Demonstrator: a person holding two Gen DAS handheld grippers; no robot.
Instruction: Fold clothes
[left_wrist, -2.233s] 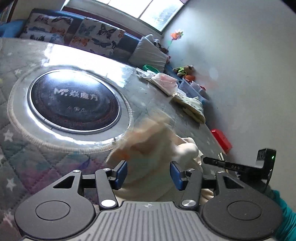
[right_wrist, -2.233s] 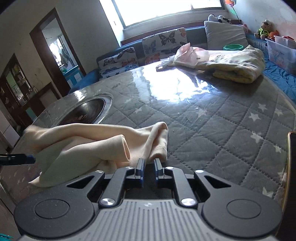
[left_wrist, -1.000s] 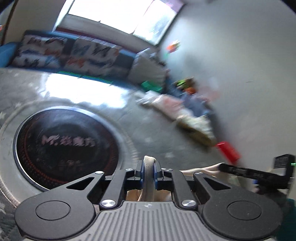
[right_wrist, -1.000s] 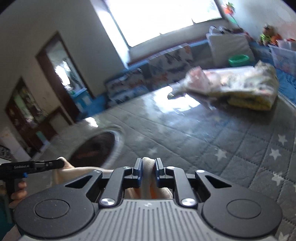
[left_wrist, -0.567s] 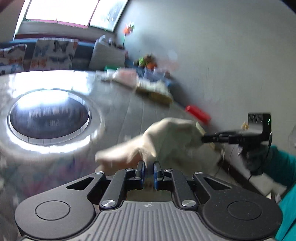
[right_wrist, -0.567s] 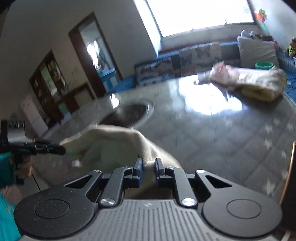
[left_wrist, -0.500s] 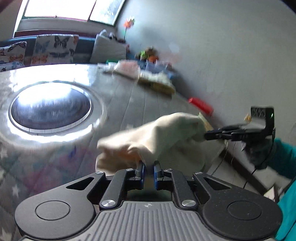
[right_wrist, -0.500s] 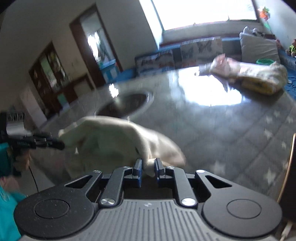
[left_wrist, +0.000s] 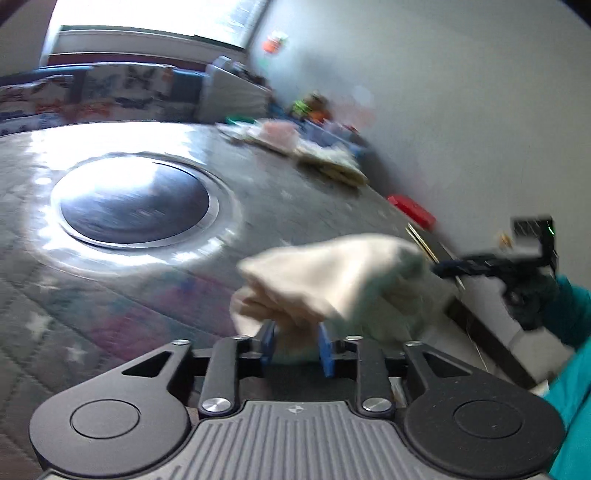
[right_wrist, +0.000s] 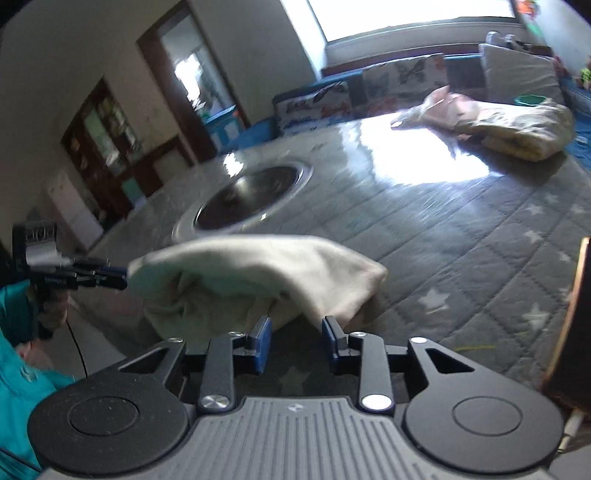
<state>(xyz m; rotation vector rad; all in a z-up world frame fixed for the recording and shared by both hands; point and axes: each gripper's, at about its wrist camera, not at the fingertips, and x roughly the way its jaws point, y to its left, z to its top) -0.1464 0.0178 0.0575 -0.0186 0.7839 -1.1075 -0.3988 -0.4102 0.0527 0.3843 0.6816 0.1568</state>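
Grey quilted star-print cloth is covering the table, with a dark round inset gleaming at its middle and a pile of other laundry lying at the far edge. Near the front edge, the cream garment is sagging in a bunched heap between both tools. The left gripper is opening with cloth between its blue pads, while the right gripper is opening too, the garment's hem lying just ahead of its parted pads.

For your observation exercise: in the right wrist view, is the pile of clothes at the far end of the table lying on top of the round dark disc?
No, the pile of clothes lies well to the right of the round dark disc, with bare quilted table between them.
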